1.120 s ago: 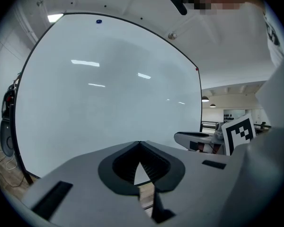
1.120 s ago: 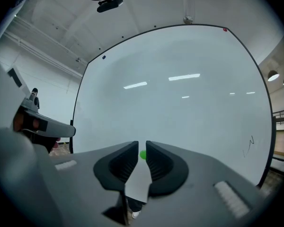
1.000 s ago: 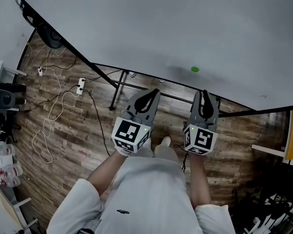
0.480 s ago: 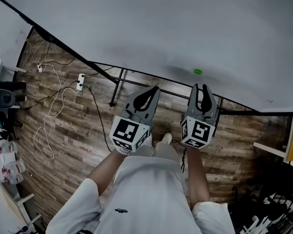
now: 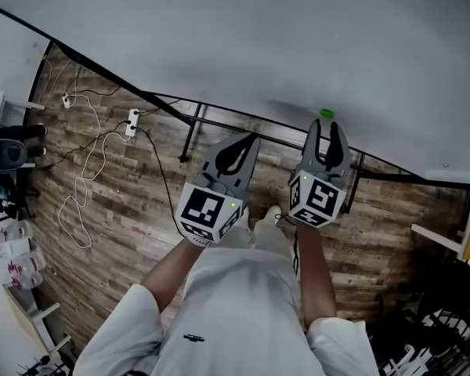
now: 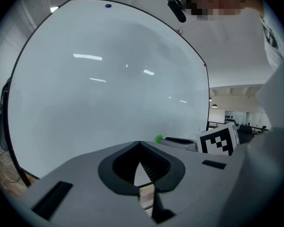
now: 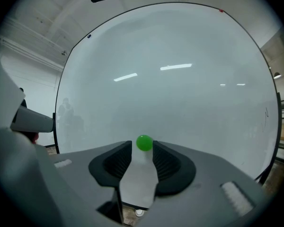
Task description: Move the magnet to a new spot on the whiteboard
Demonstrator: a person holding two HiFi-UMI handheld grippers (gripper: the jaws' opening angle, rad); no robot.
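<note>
Closing in: the green magnet [image 5: 327, 114], which a second ago sat well ahead of the right hand-held gripper [image 5: 327, 125], now lies right at that gripper's tips, after the person pushed it forward to the whiteboard [image 5: 258, 45]. The magnet clings low on the board, near its bottom edge, straight ahead of the right hand-held gripper and level with the mouth of its jaws. Those jaws are opening and frame the magnet on either side; the pads do not appear to press on it. The magnet looks round, so there is no long axis to line up. A slight push forward and a squeeze would likely secure it. The left hand-held gripper [image 5: 249, 138] hangs back to the left, jaws together and empty, clearly the farther of the two.
</note>
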